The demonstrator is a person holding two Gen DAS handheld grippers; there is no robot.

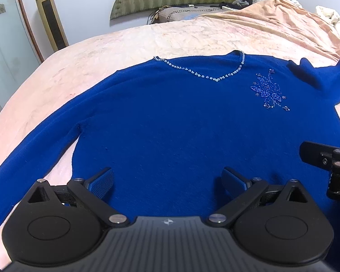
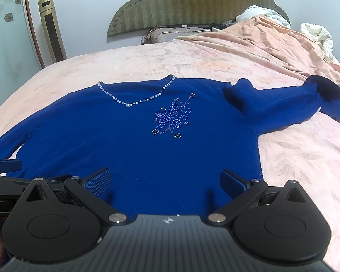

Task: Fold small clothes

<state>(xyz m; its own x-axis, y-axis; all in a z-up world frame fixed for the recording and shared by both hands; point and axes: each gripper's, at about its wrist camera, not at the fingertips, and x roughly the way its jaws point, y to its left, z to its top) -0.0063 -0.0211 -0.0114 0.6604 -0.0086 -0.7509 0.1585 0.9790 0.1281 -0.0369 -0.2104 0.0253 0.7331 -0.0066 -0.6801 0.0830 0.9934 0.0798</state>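
Nearest to each camera, both tools hover low over the hem end of the garment with their fingers spread wide and nothing between them: the left hand-held gripper [image 1: 167,181] has its blue-padded fingers apart above the lower left part of the blue sweater [image 1: 170,122], and the right hand-held gripper [image 2: 166,181] is likewise parted above the lower right part of the sweater [image 2: 136,140]. Each tool shows at the edge of the other's view, so they sit side by side, near one another. Just beyond them the sweater lies face up and spread flat on the bed [image 2: 294,158], its hem towards the cameras and its neck pointing away. One sleeve [image 1: 34,145] runs out straight to the left and down towards the near edge; the other sleeve [image 2: 283,106] stretches to the right with a rumpled fold near the shoulder and its cuff turned up. On the chest, right of centre, is a beaded flower motif [image 2: 172,117], and further up a row of clear stones edges the V neckline [image 2: 133,100]. Past the garment the pink bedspread [image 1: 170,38] is bare, then bunched at the far right. Farthest away stand a padded green headboard [image 2: 188,4] and a gold tower appliance [image 2: 52,29] against the wall.
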